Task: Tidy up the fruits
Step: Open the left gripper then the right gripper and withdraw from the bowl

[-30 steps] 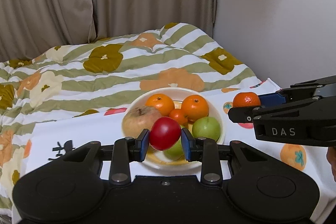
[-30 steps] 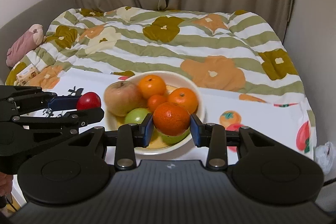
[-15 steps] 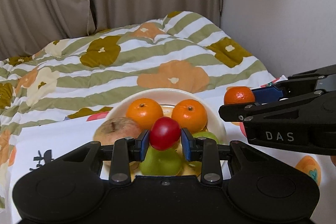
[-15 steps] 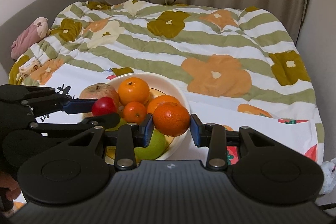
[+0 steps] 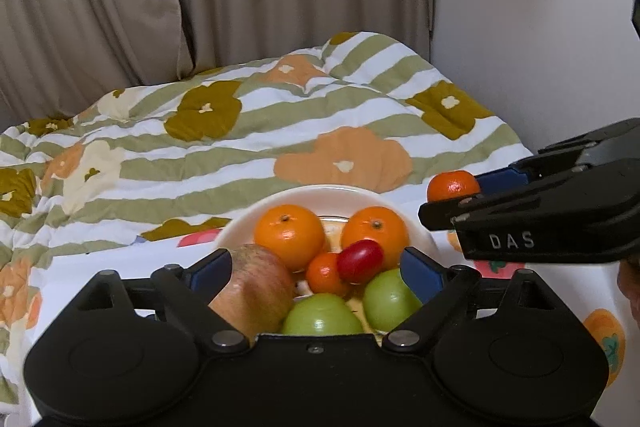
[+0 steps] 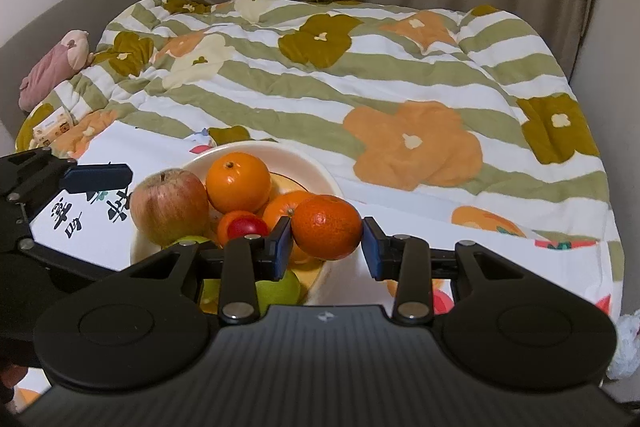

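Note:
A white bowl [image 5: 320, 193] holds two oranges [image 5: 289, 235], a small mandarin, two green apples [image 5: 322, 315], a large reddish apple [image 5: 256, 295] and a small red fruit [image 5: 360, 261]. My left gripper [image 5: 316, 271] is open over the bowl, and the red fruit lies on the pile between its fingers. My right gripper [image 6: 326, 241] is shut on an orange mandarin [image 6: 326, 227] just right of the bowl [image 6: 312, 163]. It also shows in the left wrist view [image 5: 452, 185].
The bowl stands on a white fruit-print cloth [image 6: 500, 247] on a bed with a green-striped flowered quilt [image 6: 360, 75]. Curtains hang behind. A wall is at the right. A pink soft toy [image 6: 52, 67] and a small box lie at the far left.
My left gripper has opened and the red fruit has dropped onto the pile in the bowl. My right gripper has moved a little right with the mandarin in it.

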`<state>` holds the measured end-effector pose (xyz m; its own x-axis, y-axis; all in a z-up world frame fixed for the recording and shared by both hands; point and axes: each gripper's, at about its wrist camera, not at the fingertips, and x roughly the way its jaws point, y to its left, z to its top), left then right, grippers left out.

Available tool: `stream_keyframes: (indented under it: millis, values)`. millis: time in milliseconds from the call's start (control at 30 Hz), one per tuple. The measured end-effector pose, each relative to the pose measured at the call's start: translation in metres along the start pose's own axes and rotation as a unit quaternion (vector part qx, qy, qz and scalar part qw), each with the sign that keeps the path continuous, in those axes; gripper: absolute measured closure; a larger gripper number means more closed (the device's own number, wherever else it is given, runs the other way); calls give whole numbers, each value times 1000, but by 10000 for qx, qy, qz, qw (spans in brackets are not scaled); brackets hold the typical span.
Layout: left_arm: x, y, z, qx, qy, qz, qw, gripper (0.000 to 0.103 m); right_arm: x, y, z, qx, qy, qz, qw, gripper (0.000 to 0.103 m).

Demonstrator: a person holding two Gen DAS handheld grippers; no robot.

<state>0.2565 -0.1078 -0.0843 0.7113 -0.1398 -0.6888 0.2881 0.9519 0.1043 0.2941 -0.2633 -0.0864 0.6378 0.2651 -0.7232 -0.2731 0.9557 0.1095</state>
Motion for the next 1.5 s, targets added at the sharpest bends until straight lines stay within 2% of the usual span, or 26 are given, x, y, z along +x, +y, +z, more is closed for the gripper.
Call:
stream_keyframes:
  millis: [433,733,767,800,900,967,1233,1500]
  values:
    - [-6,22,-9,-263,92,164,9995,9,39,25,29,-391,-48,256,9989,51]
    - [-8,31,-15,-413,160,315,9985,9,66,28,32,-467,-28,371,9982,50]
    - [-8,32,-16,-434,169,330,9984,9,66,27,32,-477,-96,397,9980,43]
    - [-8,32,-16,-449,175,343,9982,9,66,27,31,-492,-123,431,9978,31]
    - [-9,31,-19,-463,175,368,9981,9,61,26,30,-492,-218,483,9974,13]
    - [-10,31,-21,-486,179,360,9980,9,57,25,28,-465,-261,424,9977,7]
    - [-18,32,-22,-558,100,327,9979,9,38,26,19,-398,-263,250,9985,6]
    - [-47,38,-21,-560,-189,196,9981,9,-8,32,16,-229,-461,-86,9986,6]
